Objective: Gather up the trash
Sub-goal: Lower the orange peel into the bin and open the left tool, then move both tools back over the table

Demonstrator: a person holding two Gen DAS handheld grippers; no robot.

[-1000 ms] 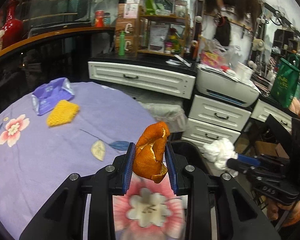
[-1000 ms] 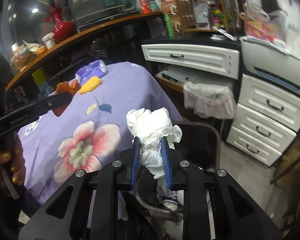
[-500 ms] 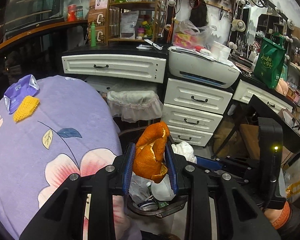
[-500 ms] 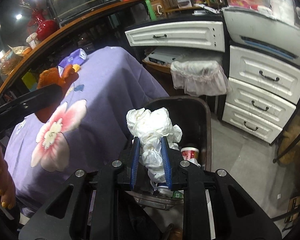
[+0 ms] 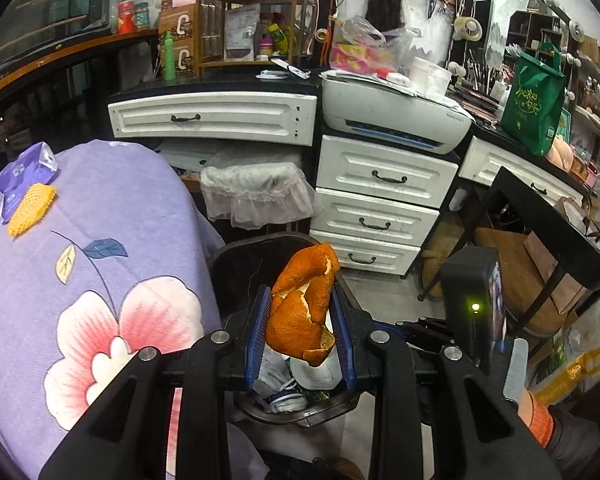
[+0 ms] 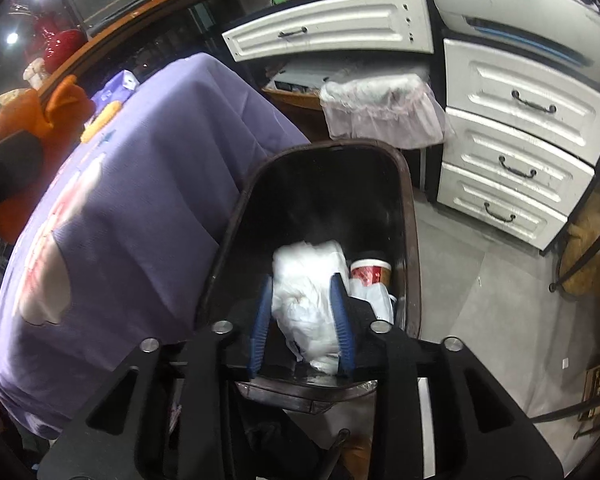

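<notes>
Moved: both grippers now above the dark plastic trash bin (image 6: pixel 408 208).
Left gripper (image 5: pixel 300 336): fingers clamped on the curled orange peel (image 5: pixel 304 312).
Right gripper (image 6: pixel 302 320): fingers apart, crumpled white tissue wad (image 6: pixel 308 292) blurred between them; grip unclear.

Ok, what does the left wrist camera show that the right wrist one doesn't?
Only the left wrist view shows the green tote bag and the left gripper clamping the orange peel. Only the right wrist view shows the red paper cup in the bin and the right gripper around the crumpled tissue. Both show the trash bin, the purple tablecloth and the white drawers.

Only legible mark: large white "C" on two brown boxes (image 5: pixel 182 40) beside the wooden shelf. Green bag (image 5: pixel 534 100) print unreadable.
</notes>
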